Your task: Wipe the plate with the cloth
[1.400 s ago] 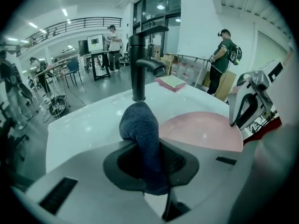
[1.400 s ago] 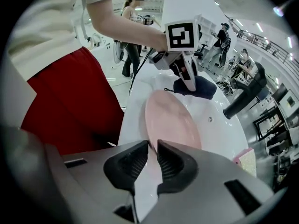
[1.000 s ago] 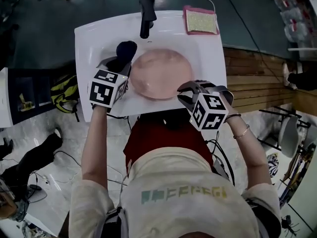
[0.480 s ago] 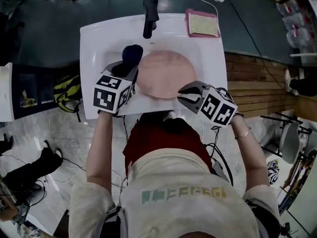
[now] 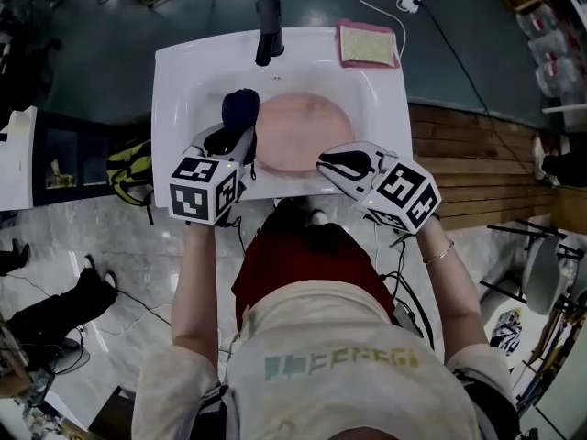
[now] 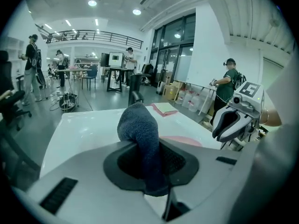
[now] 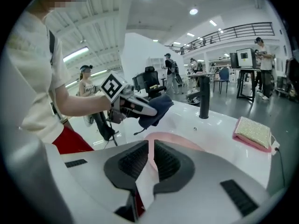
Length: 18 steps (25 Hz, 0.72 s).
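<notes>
White washbasin surface (image 5: 183,81) stands on a dark floor, with grey marble tiles under the person's feet. A black tap (image 5: 268,26) rises at the middle of its far edge. A yellow sponge (image 5: 369,44) on a pink backing lies in its far right corner.

The pink plate (image 5: 303,131) sits in the hollow of the basin, a little right of centre, with its near rim close to the near edge of the surface.

The left gripper (image 5: 229,140) is over the left part of the basin. Its fingers are clamped on a dark blue cloth (image 5: 240,108), which bulges out in a rounded wad beyond the fingertips. The wad is just beside the plate's left rim; whether it touches the plate cannot be told.

The right gripper (image 5: 337,165) is at the plate's near right rim. Its fingers are closed on that thin pink edge, with only a narrow slit between the ribbed black pads.

Beyond the surface, the gripper views show a bright hall with desks, a railed gallery and several people standing about.
</notes>
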Tool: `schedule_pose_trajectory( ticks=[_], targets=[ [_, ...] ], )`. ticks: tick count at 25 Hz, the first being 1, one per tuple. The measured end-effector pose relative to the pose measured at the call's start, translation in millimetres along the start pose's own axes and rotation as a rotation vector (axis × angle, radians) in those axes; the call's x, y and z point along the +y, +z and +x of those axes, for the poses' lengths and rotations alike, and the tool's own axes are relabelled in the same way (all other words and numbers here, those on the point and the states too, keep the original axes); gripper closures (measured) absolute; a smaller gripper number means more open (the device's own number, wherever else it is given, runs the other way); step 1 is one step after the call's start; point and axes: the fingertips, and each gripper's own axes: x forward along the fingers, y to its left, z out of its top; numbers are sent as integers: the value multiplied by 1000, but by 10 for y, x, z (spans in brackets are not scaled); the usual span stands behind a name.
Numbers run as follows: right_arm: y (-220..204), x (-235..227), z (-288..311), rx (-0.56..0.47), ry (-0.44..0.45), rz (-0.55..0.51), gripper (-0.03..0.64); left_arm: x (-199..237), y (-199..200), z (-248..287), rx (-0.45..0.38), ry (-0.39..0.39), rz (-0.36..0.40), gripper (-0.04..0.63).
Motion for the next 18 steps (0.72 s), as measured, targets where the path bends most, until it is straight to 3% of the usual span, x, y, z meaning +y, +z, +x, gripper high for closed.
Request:
schedule_pose_trajectory(
  ticks=[8,18],
  targets=[
    [169,178,-373,-182,-40,39,565,-381,-35,-241,-86,55,-15,515],
    [321,132,-823,-422,-213,164,565,-773,-58,-456,-184,120,-21,515]
  ],
)
